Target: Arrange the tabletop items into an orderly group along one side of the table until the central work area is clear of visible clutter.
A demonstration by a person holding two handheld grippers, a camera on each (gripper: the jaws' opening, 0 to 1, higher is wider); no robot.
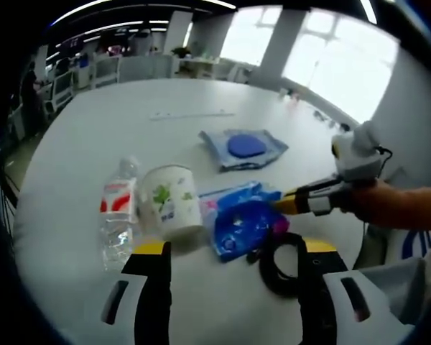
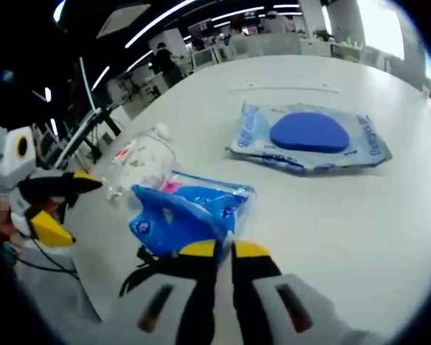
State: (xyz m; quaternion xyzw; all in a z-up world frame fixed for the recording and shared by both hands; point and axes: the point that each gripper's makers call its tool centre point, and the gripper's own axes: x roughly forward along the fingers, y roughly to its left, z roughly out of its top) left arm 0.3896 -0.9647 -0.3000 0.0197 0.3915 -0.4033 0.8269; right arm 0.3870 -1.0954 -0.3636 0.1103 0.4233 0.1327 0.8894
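Note:
A blue plastic packet [image 1: 241, 219] lies near the table's front, and my right gripper [image 1: 281, 205] comes in from the right, held by a hand, with its tips on the packet's edge. In the right gripper view the jaws [image 2: 225, 249] are nearly together, pinching the blue packet [image 2: 176, 212] at its near corner. Left of the packet stand a white paper cup [image 1: 171, 201] with a green print and a lying clear water bottle [image 1: 118, 215] with a red label. My left gripper [image 1: 235, 248] hangs open above the table's front with nothing between its jaws; it also appears as the left gripper [image 2: 68, 207], open.
A wet-wipes pack [image 1: 244, 147] with a blue oval lid lies farther back, seen also as the wipes pack [image 2: 309, 136]. A black coiled cable [image 1: 280, 262] sits beside the packet. A long white strip [image 1: 190, 113] lies at the far side of the white table [image 1: 93, 129].

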